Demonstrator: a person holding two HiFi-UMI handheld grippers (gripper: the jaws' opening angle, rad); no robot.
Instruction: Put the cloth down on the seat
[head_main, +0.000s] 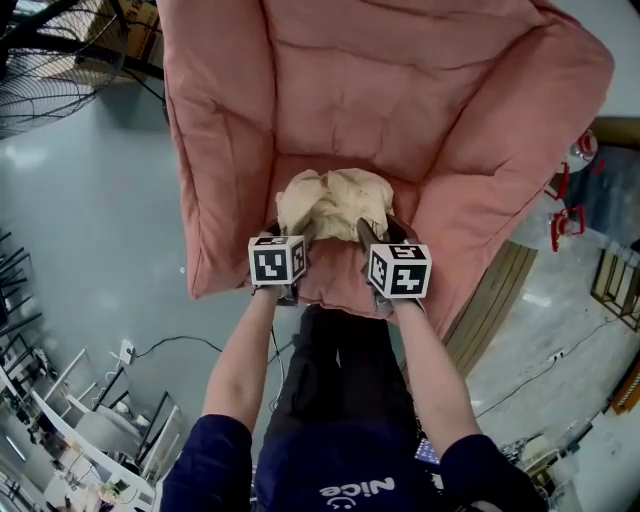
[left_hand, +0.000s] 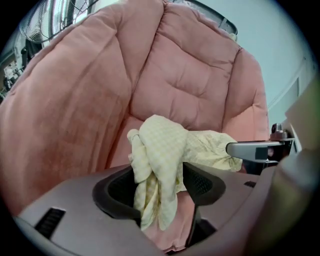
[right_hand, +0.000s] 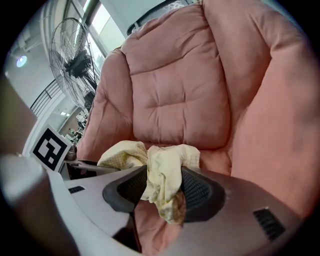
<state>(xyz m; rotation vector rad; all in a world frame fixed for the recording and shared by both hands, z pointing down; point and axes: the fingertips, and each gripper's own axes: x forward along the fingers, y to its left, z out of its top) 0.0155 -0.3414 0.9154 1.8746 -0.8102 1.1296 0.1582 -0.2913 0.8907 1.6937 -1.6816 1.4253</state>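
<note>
Cloth (head_main: 333, 203) at seat (head_main: 336, 286) front edge — left gripper (left_hand: 159, 186), right gripper (right_hand: 163, 187) jaws apart.

— What's around the work area on your feed?

— In the head view I've got a large floor fan (head_main: 45, 60) in the upper left corner, standing on a glossy grey floor (head_main: 90, 230).

— Anything lower down?

— At lower left a black cable (head_main: 180, 339) runs across the floor to a white power strip (head_main: 126, 352). Below that I see white metal frames (head_main: 95, 420), but I can't tell what they belong to.

— And the right side?

— Wooden boards (head_main: 495, 300) lie slanted at middle right. Just above them, near the right edge, there's a red metal frame (head_main: 562, 215).
</note>
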